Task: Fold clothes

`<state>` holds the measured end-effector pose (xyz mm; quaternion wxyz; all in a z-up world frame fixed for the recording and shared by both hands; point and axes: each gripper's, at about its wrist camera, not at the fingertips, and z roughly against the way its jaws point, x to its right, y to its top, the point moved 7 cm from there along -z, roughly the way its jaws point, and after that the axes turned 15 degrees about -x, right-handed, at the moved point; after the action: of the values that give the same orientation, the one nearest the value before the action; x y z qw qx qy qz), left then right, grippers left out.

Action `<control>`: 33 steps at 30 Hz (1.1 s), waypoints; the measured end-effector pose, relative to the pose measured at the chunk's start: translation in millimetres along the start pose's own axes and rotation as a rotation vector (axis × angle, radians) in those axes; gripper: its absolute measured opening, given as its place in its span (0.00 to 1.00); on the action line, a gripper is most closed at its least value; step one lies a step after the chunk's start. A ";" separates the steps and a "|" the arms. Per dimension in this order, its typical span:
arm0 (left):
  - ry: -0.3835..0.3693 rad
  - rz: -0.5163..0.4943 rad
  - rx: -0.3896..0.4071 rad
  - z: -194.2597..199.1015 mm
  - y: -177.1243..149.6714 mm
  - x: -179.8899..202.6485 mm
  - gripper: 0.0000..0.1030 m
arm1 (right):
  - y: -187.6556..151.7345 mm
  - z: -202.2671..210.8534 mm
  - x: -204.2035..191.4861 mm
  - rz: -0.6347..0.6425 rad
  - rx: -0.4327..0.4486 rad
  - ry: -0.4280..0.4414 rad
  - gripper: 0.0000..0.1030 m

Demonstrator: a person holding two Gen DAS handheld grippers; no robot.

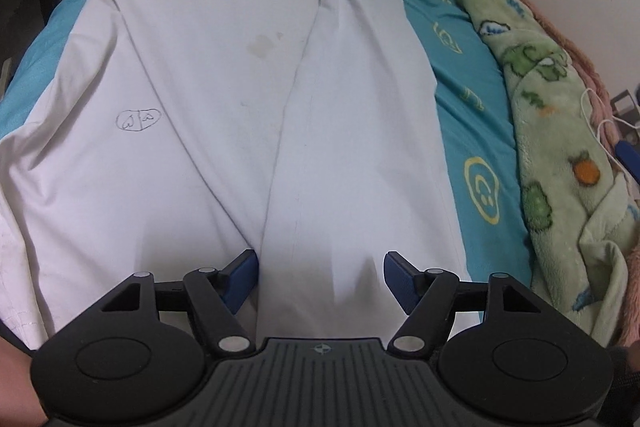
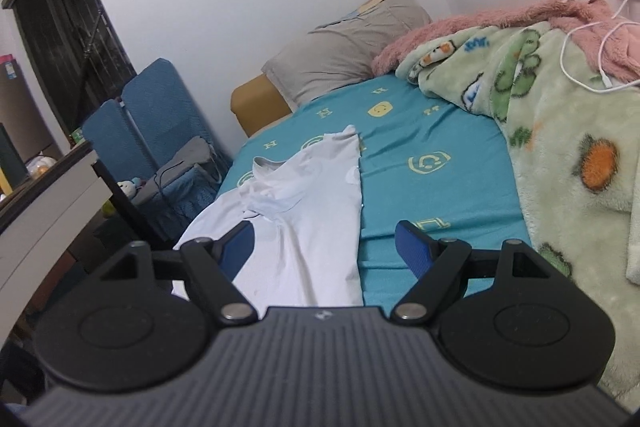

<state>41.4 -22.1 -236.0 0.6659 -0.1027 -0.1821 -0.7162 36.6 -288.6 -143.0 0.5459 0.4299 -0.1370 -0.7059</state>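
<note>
Left tongs (image 1: 320,281) released, low over near hem of white shirt (image 1: 240,87). Right tongs (image 2: 325,251) released, holding nothing, raised beside shirt's right edge. Shirt spread on teal bed sheet (image 1: 472,115), partly folded lengthwise. Risk: single-layer pinch, dragging fold askew toward green blanket (image 1: 560,131).

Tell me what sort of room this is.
Most likely a bedroom. A white shirt lies spread on a bed with a teal sheet, a grey pillow at its head and a green fleece blanket alongside.

Bare sheet (image 2: 432,195) between shirt (image 2: 304,211) and heaped blanket (image 2: 568,163) leaves passage.
</note>
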 end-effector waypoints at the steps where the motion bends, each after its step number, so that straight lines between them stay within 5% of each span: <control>1: -0.001 -0.002 -0.003 -0.4 -0.8 0.4 0.65 | -0.6 -2.8 0.3 -0.003 -0.006 -0.001 0.77; 6: 0.013 0.038 -0.015 1.7 -2.9 -6.5 0.50 | -5.1 -14.8 4.2 -0.011 -0.045 -0.013 0.77; 8: 0.026 0.054 -0.021 3.0 -2.3 -9.8 0.25 | -6.3 -16.4 5.6 -0.022 -0.055 -0.005 0.77; 11: 0.023 0.045 -0.032 5.7 0.1 -9.0 0.06 | -7.6 -15.5 3.7 -0.018 -0.055 0.003 0.77; 24: 0.248 -0.073 0.040 32.8 -18.0 16.6 0.03 | -9.4 -11.1 -18.7 0.072 -0.037 0.022 0.77; 27: 0.251 -0.094 0.057 34.6 -15.2 20.8 0.10 | -10.6 -8.7 -23.7 0.092 -0.031 0.018 0.77; 31: 0.297 -0.156 0.129 46.5 -14.9 32.9 0.64 | -9.3 -3.2 -26.6 0.099 -0.007 0.014 0.77; 33: 0.328 -0.184 0.187 55.6 -12.3 40.3 0.79 | -8.0 -0.9 -26.6 0.095 0.006 0.014 0.77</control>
<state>20.1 -36.3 -171.2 0.6248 0.0946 -0.1456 -0.7612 32.9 -261.8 -136.7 0.5784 0.4294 -0.1554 -0.6760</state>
